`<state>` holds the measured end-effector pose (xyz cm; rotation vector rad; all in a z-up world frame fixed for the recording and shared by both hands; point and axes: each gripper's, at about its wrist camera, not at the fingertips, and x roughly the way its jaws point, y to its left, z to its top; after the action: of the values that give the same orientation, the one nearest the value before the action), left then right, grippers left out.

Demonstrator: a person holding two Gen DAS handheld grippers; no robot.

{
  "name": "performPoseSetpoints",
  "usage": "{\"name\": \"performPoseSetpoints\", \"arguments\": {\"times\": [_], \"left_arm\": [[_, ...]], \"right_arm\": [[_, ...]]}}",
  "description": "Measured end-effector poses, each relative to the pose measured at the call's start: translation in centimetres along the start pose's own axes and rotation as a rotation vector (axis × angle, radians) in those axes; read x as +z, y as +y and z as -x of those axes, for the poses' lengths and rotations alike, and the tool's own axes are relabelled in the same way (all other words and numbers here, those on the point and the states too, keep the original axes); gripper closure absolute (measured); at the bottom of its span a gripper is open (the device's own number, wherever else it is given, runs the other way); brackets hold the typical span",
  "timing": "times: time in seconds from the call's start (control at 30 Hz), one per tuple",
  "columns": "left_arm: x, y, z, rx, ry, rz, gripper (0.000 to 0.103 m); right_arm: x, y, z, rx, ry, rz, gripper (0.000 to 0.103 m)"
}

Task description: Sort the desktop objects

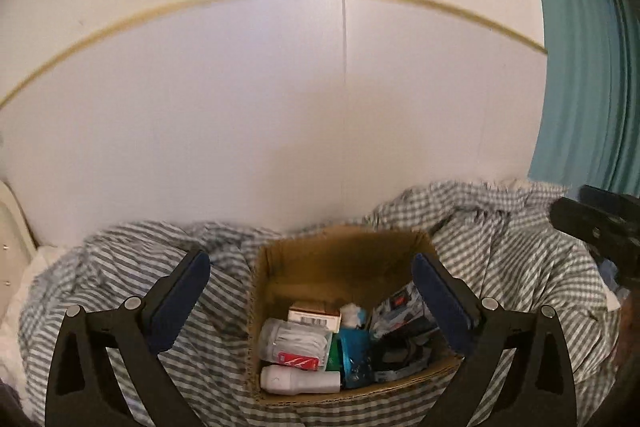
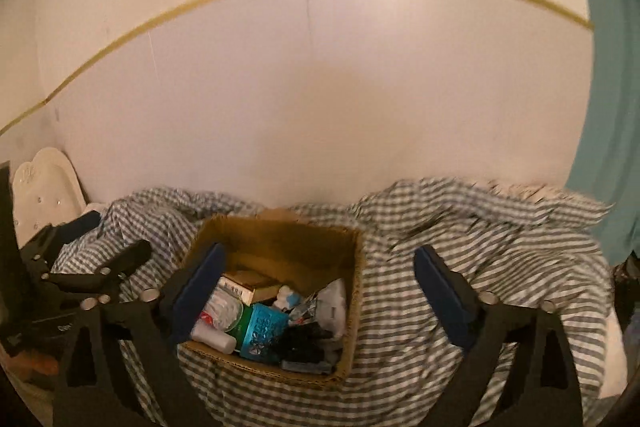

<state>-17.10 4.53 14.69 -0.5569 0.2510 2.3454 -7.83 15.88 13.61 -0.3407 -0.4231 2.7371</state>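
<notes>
Cardboard box (image 1: 276,259) sits on rumpled striped bedding (image 1: 120,267), flaps open upward, near the wall (image 1: 240,107). It is packed: white bottle (image 1: 298,381) along the near wall, lying on its side, long axis running left-right in the left wrist view, capped end seemingly toward the left. Above it a clear bag with a red label (image 1: 294,345), a barcoded white carton (image 1: 314,315), a teal packet (image 1: 354,355) standing on edge, and dark items on the right that are too blurred to name.

Left gripper (image 1: 312,287): jaws wide apart, empty, hovering above the box and straddling its opening. Right gripper (image 2: 320,291): jaws also apart, empty, one finger over the box's left rim, the other over bedding to its right.

Risks, as judged:
- Soft, uneven bedding under the box; a downward push could tilt it and shift the contents.
- Items overlap tightly; closing on the bottle could snag the bag's loose film.
- Both grippers close together over one opening; collision likely if both descend.
- Round bottle may roll out of a grasp taken along its axis; better across it.
</notes>
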Motion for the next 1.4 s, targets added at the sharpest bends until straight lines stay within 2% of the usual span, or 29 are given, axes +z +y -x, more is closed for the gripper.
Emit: {"name": "performPoseSetpoints", "arguments": {"times": [0.13, 0.23, 0.3, 0.33, 0.4, 0.43, 0.47, 0.5, 0.57, 0.67, 0.8, 0.93, 1.4], "left_arm": [[-0.3, -0.2, 2.9, 0.056, -0.034, 0.053, 0.000], [-4.2, -0.3, 3.3, 0.047, -0.037, 0.123, 0.000], [-8.4, -0.2, 3.1, 0.010, -0.019, 0.180, 0.000], [-10.6, -0.3, 2.9, 0.022, -0.004, 0.203, 0.000], [-14.4, -0.9, 2.8, 0.012, 0.020, 0.187, 0.000], [-15.4, -1.1, 2.8, 0.007, 0.026, 0.165, 0.000], [-16.2, -1.5, 2.7, 0.014, 0.035, 0.132, 0.000], [-16.6, -1.8, 2.6, 0.023, 0.040, 0.104, 0.000], [-16.8, -2.2, 2.3, 0.043, 0.043, 0.090, 0.000], [-16.5, -1.7, 1.9, 0.049, 0.061, 0.125, 0.000], [-17.6, -0.8, 2.3, 0.066, 0.048, 0.165, 0.000], [-17.8, -0.7, 1.9, 0.094, 0.075, 0.159, 0.000], [-18.5, -1.0, 1.3, 0.073, 0.107, 0.130, 0.000]], "right_arm": [[-0.2, 0.3, 3.8, -0.049, -0.072, 0.027, 0.000], [-3.3, 0.4, 5.0, -0.103, -0.119, 0.055, 0.000], [-7.5, 0.4, 5.1, -0.155, -0.135, 0.012, 0.000], [-9.8, 0.4, 5.0, -0.182, -0.148, 0.000, 0.000], [-15.4, 0.8, 4.4, -0.230, -0.152, -0.005, 0.000], [-17.5, 1.0, 3.8, -0.238, -0.131, -0.005, 0.000], [-19.6, 1.3, 2.6, -0.227, -0.067, 0.012, 0.000], [-20.2, 1.5, 1.8, -0.218, -0.014, 0.029, 0.000], [-20.1, 2.2, 0.2, -0.185, 0.060, 0.060, 0.000], [-19.3, 2.8, 0.2, -0.150, 0.035, 0.048, 0.000], [-20.0, 2.9, 0.5, -0.160, 0.038, 0.052, 0.000], [-19.9, 2.4, 0.4, -0.164, 0.044, 0.025, 0.000], [-20.7, 1.8, -0.1, -0.162, 0.080, 0.006, 0.000]]}}
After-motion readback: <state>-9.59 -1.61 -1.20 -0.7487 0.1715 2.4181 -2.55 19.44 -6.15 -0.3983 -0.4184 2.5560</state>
